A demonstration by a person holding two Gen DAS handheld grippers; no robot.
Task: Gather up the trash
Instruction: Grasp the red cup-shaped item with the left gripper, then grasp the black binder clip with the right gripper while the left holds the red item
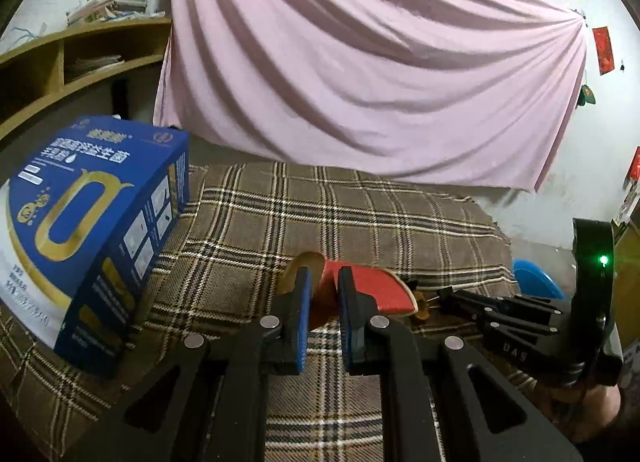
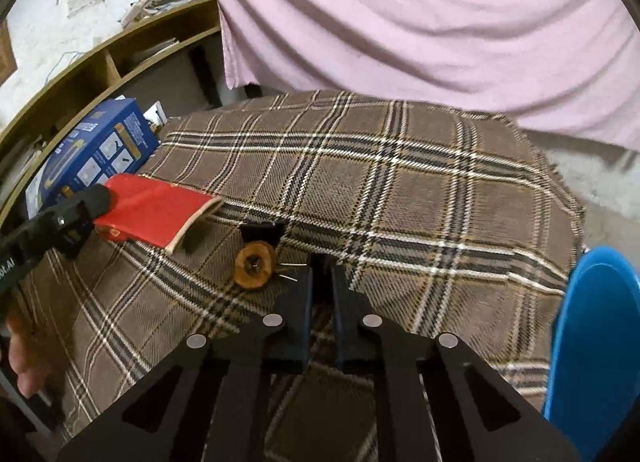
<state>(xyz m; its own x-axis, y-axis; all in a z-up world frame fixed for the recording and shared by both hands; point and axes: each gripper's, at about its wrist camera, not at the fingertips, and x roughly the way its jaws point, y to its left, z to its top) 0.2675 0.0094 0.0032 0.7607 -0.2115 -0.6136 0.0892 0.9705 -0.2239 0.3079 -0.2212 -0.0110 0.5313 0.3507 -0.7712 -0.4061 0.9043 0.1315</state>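
Note:
My left gripper [image 1: 325, 278] is shut on a flattened red paper cup [image 1: 372, 290] and holds it just above the plaid cloth [image 1: 280, 214]. The same cup [image 2: 156, 214] and left gripper [image 2: 86, 202] show at the left in the right wrist view. A brown dried fruit slice [image 2: 254, 265] lies on the cloth beside a small black piece [image 2: 262, 232]. My right gripper [image 2: 321, 268] is almost closed and empty, its tips just right of the slice. In the left wrist view the right gripper [image 1: 448, 296] reaches in from the right toward the slice [image 1: 422, 304].
A blue milk-powder box [image 1: 100, 230] stands on the cloth at the left, also seen in the right wrist view [image 2: 100, 150]. A blue plastic bin [image 2: 592, 334] stands off the table's right edge. A pink sheet [image 1: 360, 62] hangs behind. Wooden shelves [image 1: 80, 62] are at the back left.

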